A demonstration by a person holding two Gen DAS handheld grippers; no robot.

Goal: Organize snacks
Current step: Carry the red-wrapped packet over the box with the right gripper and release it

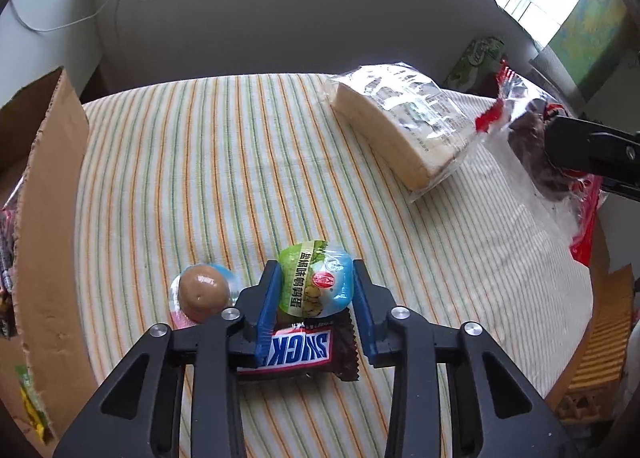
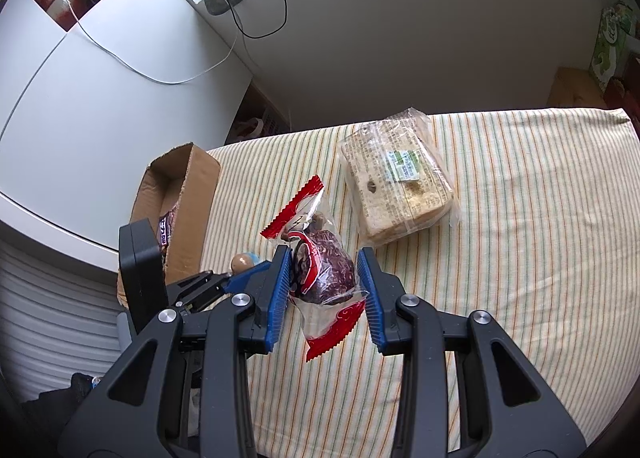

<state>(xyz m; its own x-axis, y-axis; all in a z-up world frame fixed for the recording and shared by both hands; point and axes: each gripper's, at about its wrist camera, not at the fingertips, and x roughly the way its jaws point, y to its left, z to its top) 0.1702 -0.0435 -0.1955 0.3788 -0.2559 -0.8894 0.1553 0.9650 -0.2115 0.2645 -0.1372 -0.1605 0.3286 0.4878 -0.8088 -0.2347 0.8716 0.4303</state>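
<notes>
My left gripper [image 1: 316,282] is shut on a green-and-blue egg snack packet [image 1: 316,278], held just over a Snickers bar [image 1: 304,350] on the striped tablecloth [image 1: 200,178]. A brown egg in a clear packet [image 1: 202,292] lies to its left. My right gripper [image 2: 324,278] is shut on a red-and-clear packet with a dark purple snack [image 2: 324,266], held above the cloth; it also shows in the left wrist view [image 1: 536,146]. A wrapped bread loaf [image 2: 396,186] lies beyond, and it shows in the left wrist view [image 1: 404,126].
An open cardboard box [image 2: 176,198] with snacks inside stands at the table's left edge; its wall fills the left of the left wrist view [image 1: 52,218]. A white cabinet and cables lie behind. A wooden slatted object [image 1: 600,354] is off the right edge.
</notes>
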